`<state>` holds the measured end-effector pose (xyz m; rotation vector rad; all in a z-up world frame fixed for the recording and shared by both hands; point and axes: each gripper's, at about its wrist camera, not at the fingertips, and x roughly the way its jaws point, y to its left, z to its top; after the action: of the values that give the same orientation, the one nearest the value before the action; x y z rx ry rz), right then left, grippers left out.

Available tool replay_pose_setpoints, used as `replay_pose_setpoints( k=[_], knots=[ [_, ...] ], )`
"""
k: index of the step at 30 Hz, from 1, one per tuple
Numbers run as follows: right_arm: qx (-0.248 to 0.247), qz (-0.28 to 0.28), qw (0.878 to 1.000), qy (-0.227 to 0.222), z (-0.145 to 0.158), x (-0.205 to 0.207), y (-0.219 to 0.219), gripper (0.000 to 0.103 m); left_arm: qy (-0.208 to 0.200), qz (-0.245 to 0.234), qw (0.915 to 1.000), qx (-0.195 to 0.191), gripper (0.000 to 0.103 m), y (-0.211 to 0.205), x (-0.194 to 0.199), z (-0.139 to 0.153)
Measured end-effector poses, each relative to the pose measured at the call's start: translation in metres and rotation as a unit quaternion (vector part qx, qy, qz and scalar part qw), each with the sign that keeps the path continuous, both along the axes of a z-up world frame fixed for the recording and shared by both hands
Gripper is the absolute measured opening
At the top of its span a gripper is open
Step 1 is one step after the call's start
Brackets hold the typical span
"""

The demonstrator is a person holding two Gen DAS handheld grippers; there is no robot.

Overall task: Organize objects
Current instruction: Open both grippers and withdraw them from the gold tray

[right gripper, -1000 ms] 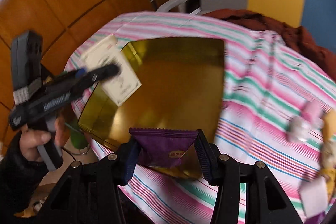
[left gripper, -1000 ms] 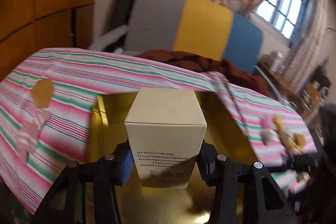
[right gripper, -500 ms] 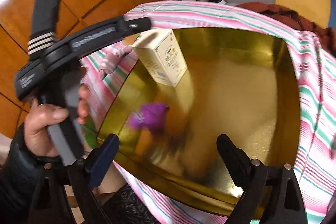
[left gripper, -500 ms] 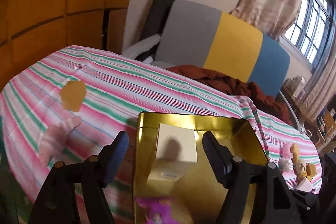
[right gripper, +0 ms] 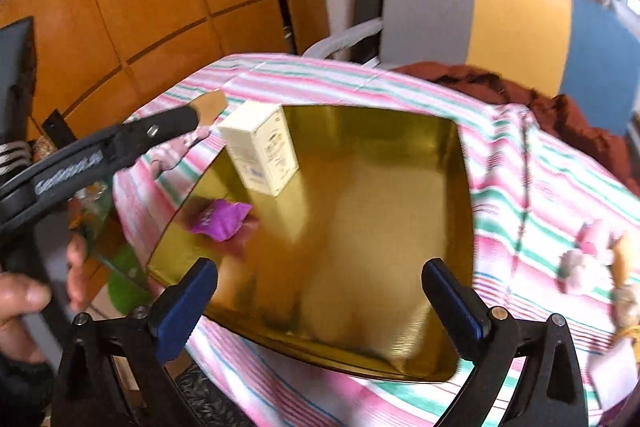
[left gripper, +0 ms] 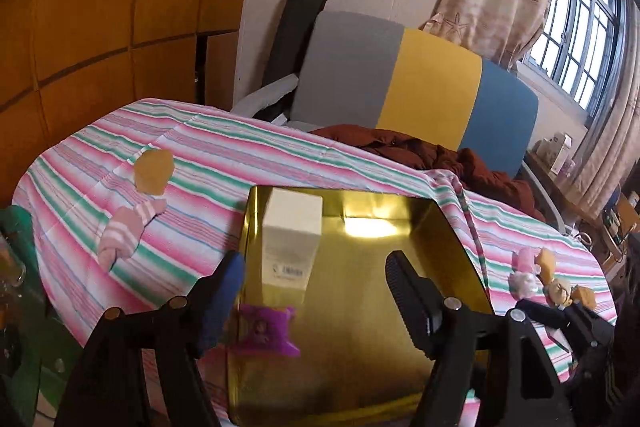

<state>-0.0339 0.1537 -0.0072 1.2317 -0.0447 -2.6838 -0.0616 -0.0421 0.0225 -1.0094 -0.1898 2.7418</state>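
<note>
Claws both gape wide, left claw [left gripper: 312,279] and right claw [right gripper: 320,291]; I'd pinch the soft, light sock [left gripper: 124,231] mid-body.

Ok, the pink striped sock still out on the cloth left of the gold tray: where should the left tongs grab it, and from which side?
Grip the pink striped sock across its narrow middle, coming straight down from above. It lies flat and bunched on the striped cloth, so there is no edge to slide under. It runs lengthwise toward the tan piece, so a pinch across the short width should gather the fabric. The left tongs are open and close by.
</note>
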Motion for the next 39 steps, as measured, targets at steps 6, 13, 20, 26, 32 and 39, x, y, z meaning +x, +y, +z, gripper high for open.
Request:
replay_pose_setpoints(
  k=[6,13,20,26,32,39],
  knots=[
    [0.048,-0.054,0.996,0.052,0.011,0.019,0.014,0.103,0.001,0.008,0.9991,-0.042,0.074,0.019,0.021,-0.001],
    [0.074,-0.118,0.986,0.086,0.02,0.036,0.037,0.103,-0.014,-0.001,0.9982,-0.059,0.074,0.037,0.036,-0.008],
    [0.069,-0.155,0.981,0.098,0.02,0.053,0.059,0.103,-0.011,-0.044,0.9962,-0.074,0.074,0.063,0.047,-0.01],
    [0.075,-0.178,0.976,0.1,0.021,0.061,0.075,0.103,-0.012,-0.089,0.9941,-0.06,0.074,0.079,0.051,-0.012],
    [0.071,-0.202,0.973,0.086,0.017,0.069,0.096,0.103,-0.03,-0.126,0.9912,-0.026,0.073,0.089,0.054,-0.017],
    [0.035,-0.241,0.968,0.066,0.012,0.083,0.136,0.103,-0.02,-0.184,0.9824,-0.025,0.073,0.114,0.063,-0.012]
  ],
)
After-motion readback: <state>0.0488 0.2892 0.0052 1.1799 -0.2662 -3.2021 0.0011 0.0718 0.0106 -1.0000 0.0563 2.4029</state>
